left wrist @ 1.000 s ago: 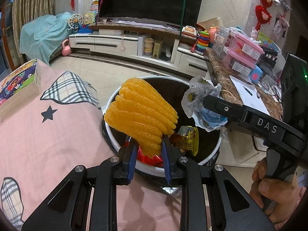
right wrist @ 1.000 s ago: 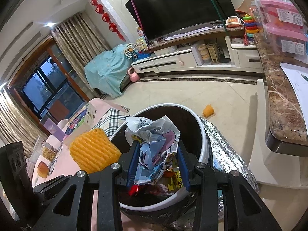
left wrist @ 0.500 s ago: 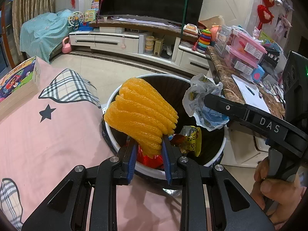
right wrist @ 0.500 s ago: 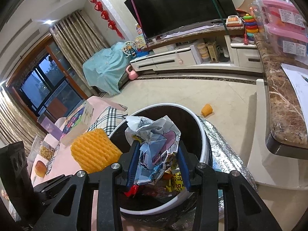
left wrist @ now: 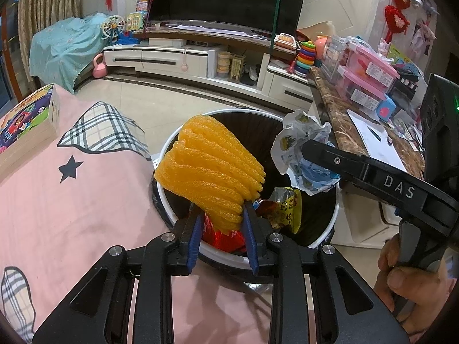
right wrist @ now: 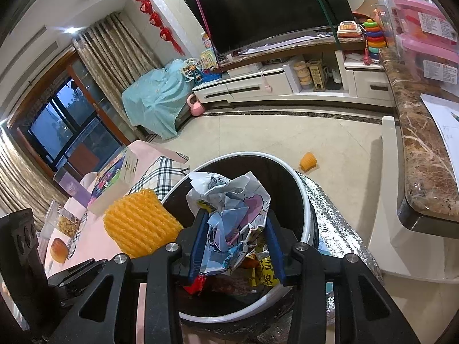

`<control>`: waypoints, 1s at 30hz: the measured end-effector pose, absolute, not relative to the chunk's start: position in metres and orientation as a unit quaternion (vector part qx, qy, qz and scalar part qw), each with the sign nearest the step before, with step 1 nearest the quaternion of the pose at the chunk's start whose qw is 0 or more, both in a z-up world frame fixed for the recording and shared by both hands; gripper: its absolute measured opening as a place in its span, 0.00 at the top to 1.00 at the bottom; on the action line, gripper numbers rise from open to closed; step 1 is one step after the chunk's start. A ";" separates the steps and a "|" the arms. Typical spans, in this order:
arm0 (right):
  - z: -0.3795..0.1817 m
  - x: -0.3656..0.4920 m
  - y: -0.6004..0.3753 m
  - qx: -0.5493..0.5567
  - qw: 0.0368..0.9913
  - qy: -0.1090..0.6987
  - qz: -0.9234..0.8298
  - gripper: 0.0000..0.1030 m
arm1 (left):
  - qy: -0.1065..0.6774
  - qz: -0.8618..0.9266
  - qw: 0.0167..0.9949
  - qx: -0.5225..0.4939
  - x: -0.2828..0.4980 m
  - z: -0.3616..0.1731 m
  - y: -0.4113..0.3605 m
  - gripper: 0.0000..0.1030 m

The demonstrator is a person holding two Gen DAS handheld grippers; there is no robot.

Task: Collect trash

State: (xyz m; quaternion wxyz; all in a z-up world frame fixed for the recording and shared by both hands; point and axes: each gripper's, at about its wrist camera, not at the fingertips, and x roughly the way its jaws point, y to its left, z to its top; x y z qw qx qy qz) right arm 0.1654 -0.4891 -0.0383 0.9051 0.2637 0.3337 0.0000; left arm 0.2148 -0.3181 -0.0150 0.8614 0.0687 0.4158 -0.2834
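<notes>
Over the white-rimmed black trash bin [left wrist: 335, 215] my left gripper [left wrist: 222, 229] grips the lower tip of an orange foam fruit net [left wrist: 209, 169]. Its jaws are opening slightly, and the net still stands upright between the blue pads. My right gripper [right wrist: 235, 240] is shut on a crumpled printed wrapper [right wrist: 229, 197] and holds it above the bin's mouth [right wrist: 243, 154]. The left wrist view shows that wrapper [left wrist: 295, 140] at the bin's right side. The right wrist view shows the net [right wrist: 137, 223] to the left. A yellow packet [left wrist: 289, 209] and a red wrapper [left wrist: 226, 236] lie inside the bin.
A pink cloth-covered table [left wrist: 71, 200] borders the bin on the left, with a boxed book [left wrist: 25, 126] on it. A marble counter [right wrist: 416, 157] runs along the right. A small orange foam piece [right wrist: 308, 162] lies on the floor beyond the bin. A hand [left wrist: 407, 281] grips the right tool.
The left pads stand a little wider around the foam net's tip. Both grippers and their loads stay in place over the bin.
</notes>
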 end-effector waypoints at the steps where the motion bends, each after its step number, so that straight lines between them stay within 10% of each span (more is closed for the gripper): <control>1: -0.038 0.166 -0.489 0.264 0.905 0.334 -0.001 0.60 | 0.417 -0.284 0.861 0.070 0.215 -0.015 -0.318 0.74; 9: -0.039 0.169 -0.490 0.273 0.899 0.342 0.002 0.49 | 0.415 -0.274 0.865 0.068 0.213 -0.010 -0.313 0.43; 30: -0.026 0.109 -0.462 0.299 0.905 0.302 0.007 0.17 | 0.390 -0.239 0.889 -0.012 0.151 -0.005 -0.219 0.34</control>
